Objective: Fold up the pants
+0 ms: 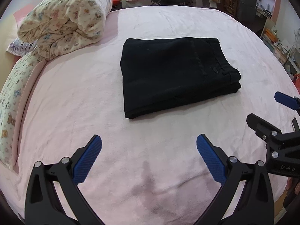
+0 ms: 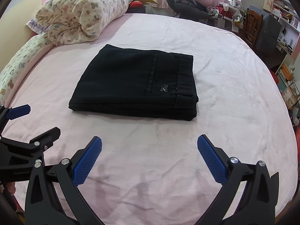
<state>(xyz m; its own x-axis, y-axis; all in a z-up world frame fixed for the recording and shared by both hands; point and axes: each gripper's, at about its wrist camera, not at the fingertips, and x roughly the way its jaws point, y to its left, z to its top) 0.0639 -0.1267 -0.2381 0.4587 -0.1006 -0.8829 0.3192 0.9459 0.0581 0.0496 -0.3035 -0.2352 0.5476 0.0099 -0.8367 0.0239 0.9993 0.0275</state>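
Black pants (image 1: 174, 75) lie folded into a flat rectangular stack on the pink bed cover (image 1: 131, 168); they also show in the right wrist view (image 2: 138, 82), waistband and back pocket on the right side. My left gripper (image 1: 149, 146) is open and empty, held above the cover on the near side of the pants. My right gripper (image 2: 149, 146) is open and empty, also near the front edge of the stack. The right gripper shows at the right edge of the left wrist view (image 1: 262, 108), and the left gripper at the left edge of the right wrist view (image 2: 39, 120).
A rolled bear-print quilt (image 1: 63, 20) and a matching long pillow (image 1: 13, 97) lie at the back left of the bed. Dark clothes (image 2: 187, 5), a wooden chair (image 2: 253, 24) and cluttered shelves (image 2: 285, 9) stand beyond the bed's far and right edges.
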